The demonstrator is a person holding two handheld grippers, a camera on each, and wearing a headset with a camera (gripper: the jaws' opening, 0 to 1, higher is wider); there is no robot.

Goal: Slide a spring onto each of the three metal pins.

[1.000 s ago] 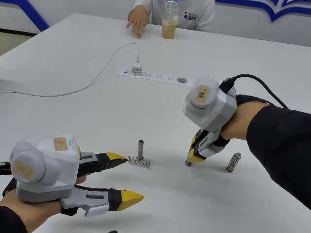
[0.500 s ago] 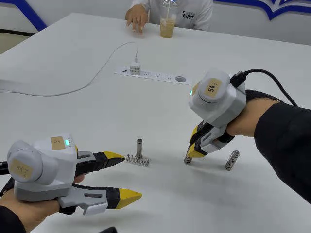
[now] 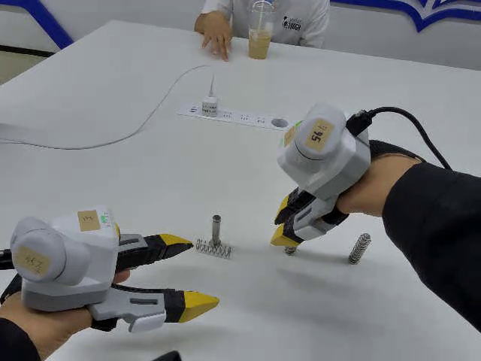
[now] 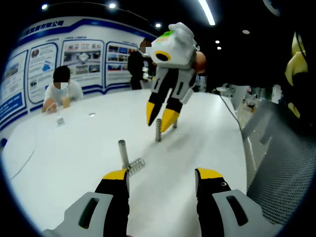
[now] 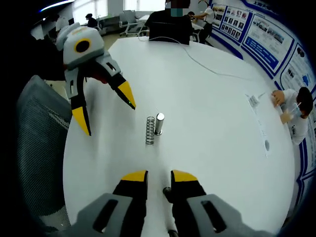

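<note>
A bare metal pin (image 3: 216, 229) stands mid-table, and a loose spring (image 3: 213, 249) lies flat against its base. Two more pins wear springs: one (image 3: 291, 250) just below my right gripper (image 3: 284, 222), one (image 3: 361, 249) further right. My right gripper hovers over the nearer one with its jaws slightly open and nothing in them. My left gripper (image 3: 188, 272) rests wide open at the lower left, its tips pointing at the bare pin (image 4: 122, 152) and the lying spring (image 4: 137, 165). The right gripper view has the bare pin (image 5: 159, 123), the spring (image 5: 150, 130) and the left gripper (image 5: 106, 112).
A white power strip (image 3: 240, 118) with a plugged charger (image 3: 210, 105) and a thin cable lies further back. A person sits at the far edge with a hand (image 3: 218, 34) on the table beside a plastic cup (image 3: 261, 37). A mesh chair (image 4: 276, 148) stands beside the table.
My right gripper has risen and drifted left off the spring-covered pin, and its jaws have parted a little. The left gripper has stayed in place.
</note>
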